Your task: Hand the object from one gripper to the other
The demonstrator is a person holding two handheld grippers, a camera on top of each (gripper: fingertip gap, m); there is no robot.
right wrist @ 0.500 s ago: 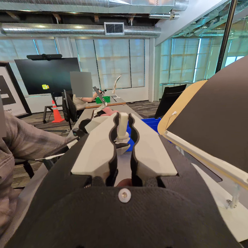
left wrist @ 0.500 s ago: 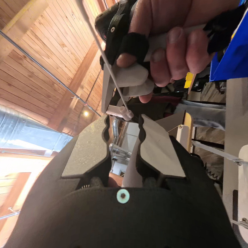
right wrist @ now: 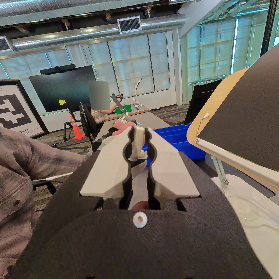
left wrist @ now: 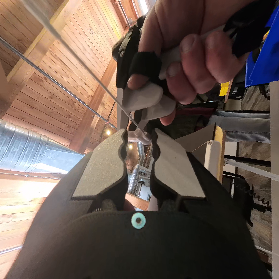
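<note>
Slippage looked like the main worry. From the left wrist view, the left gripper was spread apart, a small white plastic peg-shaped object poised at its tips, not yet pinched. From the right wrist view, the right gripper was clamped on that object; released early, it'd likely be dropped.

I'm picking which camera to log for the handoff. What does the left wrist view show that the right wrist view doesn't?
Only the left wrist view shows the hand gripping the right gripper's handle, a wooden ceiling and the open left gripper.

Only the right wrist view shows the blue bin, an orange cone and a dark screen.

Both show the small white object pinched by the right gripper.
</note>
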